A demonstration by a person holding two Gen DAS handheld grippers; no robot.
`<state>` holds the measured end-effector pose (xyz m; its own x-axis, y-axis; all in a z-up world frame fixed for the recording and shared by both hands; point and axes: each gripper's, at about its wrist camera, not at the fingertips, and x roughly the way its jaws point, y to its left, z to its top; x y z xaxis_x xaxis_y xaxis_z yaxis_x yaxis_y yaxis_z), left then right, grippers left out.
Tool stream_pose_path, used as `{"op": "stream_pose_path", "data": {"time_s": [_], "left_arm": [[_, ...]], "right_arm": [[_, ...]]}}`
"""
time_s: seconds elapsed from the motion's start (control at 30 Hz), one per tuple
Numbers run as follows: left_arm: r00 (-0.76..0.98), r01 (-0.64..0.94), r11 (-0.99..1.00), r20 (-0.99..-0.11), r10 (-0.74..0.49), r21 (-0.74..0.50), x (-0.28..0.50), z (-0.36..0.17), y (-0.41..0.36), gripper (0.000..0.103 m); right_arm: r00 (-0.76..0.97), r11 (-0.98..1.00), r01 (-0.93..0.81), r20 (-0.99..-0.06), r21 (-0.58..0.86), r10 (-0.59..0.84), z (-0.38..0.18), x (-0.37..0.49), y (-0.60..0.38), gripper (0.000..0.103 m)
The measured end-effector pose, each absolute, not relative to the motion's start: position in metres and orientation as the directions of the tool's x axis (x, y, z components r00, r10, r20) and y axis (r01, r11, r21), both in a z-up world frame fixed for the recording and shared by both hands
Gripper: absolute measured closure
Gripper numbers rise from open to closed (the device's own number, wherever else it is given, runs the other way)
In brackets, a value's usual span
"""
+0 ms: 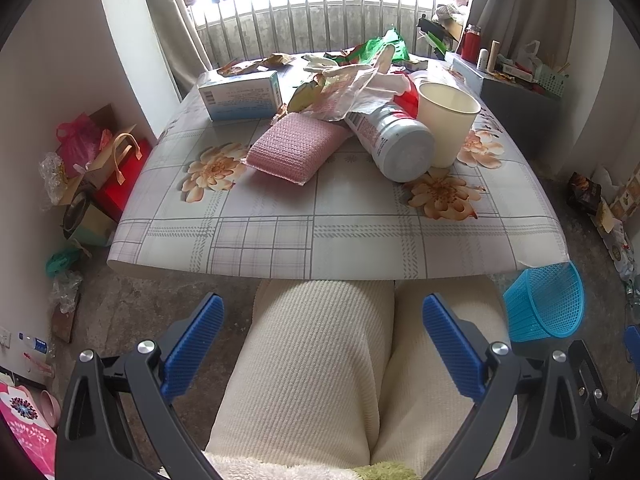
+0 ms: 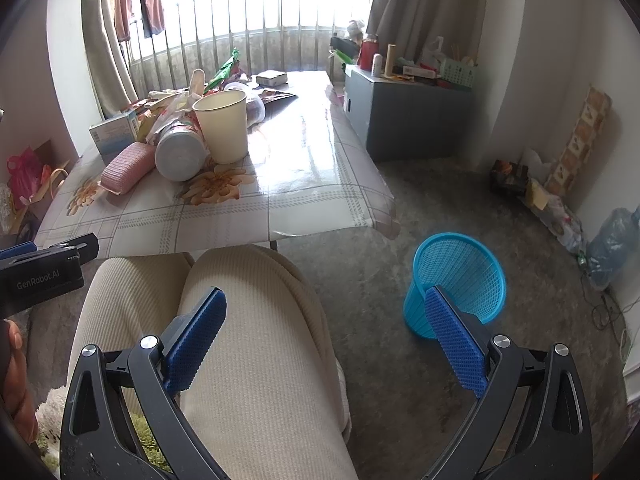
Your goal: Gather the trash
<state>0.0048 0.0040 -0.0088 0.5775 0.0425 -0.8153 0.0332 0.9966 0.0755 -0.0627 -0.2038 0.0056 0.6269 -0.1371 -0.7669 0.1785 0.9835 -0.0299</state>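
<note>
Trash is piled on a floral table point(image 1: 280, 232) point(image 2: 304, 184): a cream paper cup point(image 1: 446, 124) point(image 2: 224, 126), a white canister lying on its side point(image 1: 394, 142) point(image 2: 180, 152), a pink sponge point(image 1: 296, 150) point(image 2: 128, 168), a blue-white box point(image 1: 240, 96) point(image 2: 114, 132), a crumpled plastic bag point(image 1: 360, 88) and green wrappers point(image 1: 380, 46). A blue mesh bin point(image 1: 544, 300) point(image 2: 456, 280) stands on the floor right of the table. My left gripper point(image 1: 320, 312) is open over the person's knees, short of the table edge. My right gripper point(image 2: 324, 308) is open too, above the right knee, left of the bin.
The person's cream-trousered legs point(image 1: 320, 360) point(image 2: 248, 340) lie under both grippers. Bags and boxes point(image 1: 96, 168) crowd the floor by the left wall. A grey cabinet point(image 2: 404, 120) with clutter stands right of the table. More litter point(image 2: 536, 192) lines the right wall.
</note>
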Motion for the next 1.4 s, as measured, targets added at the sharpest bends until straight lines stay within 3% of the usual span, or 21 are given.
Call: {"op": "stream_pose_path", "data": {"time_s": [1.4], "left_arm": [[0.581,0.041,0.996,-0.813,0.043,0.083,0.0078,-0.0144,0.0046,0.006]], "right_arm": [[0.627,0.981,0.192,-0.766,-0.022,-0.140,0.0051,-0.0603,-0.2081,0.008]]}}
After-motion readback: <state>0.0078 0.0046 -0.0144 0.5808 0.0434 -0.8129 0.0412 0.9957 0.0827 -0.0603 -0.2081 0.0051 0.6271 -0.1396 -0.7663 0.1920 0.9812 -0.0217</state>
